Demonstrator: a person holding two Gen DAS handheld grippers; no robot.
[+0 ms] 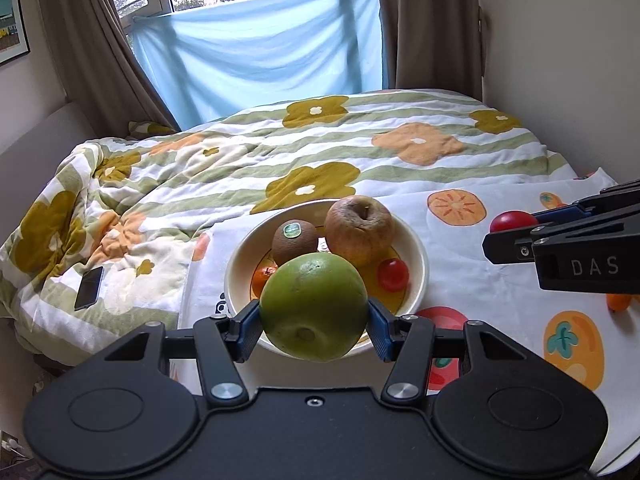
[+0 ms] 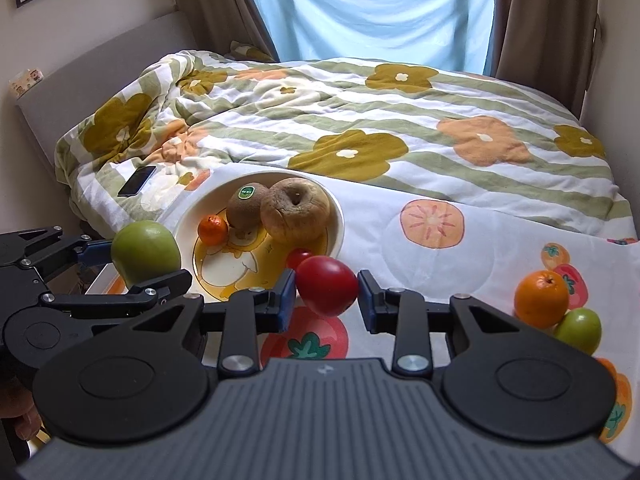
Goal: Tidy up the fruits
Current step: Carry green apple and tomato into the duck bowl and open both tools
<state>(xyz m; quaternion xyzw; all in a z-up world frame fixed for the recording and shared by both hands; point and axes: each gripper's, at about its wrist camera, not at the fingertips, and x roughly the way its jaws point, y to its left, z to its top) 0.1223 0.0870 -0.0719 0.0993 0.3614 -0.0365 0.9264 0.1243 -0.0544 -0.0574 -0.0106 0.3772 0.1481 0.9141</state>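
My left gripper (image 1: 314,330) is shut on a large green fruit (image 1: 314,306) and holds it over the near rim of a cream bowl (image 1: 418,254). The bowl holds a kiwi (image 1: 294,240), a brown apple (image 1: 358,230), a small orange (image 1: 262,278) and a small red tomato (image 1: 394,274). My right gripper (image 2: 326,294) is shut on a red tomato (image 2: 326,286), just right of the bowl (image 2: 338,216). The left gripper with the green fruit (image 2: 144,252) shows at the left of the right wrist view.
An orange (image 2: 540,298) and a small green fruit (image 2: 580,330) lie on the fruit-print cloth (image 2: 460,264) at the right. A phone (image 1: 89,288) lies on the flowered blanket (image 1: 280,148) to the left. Curtains and a window stand behind.
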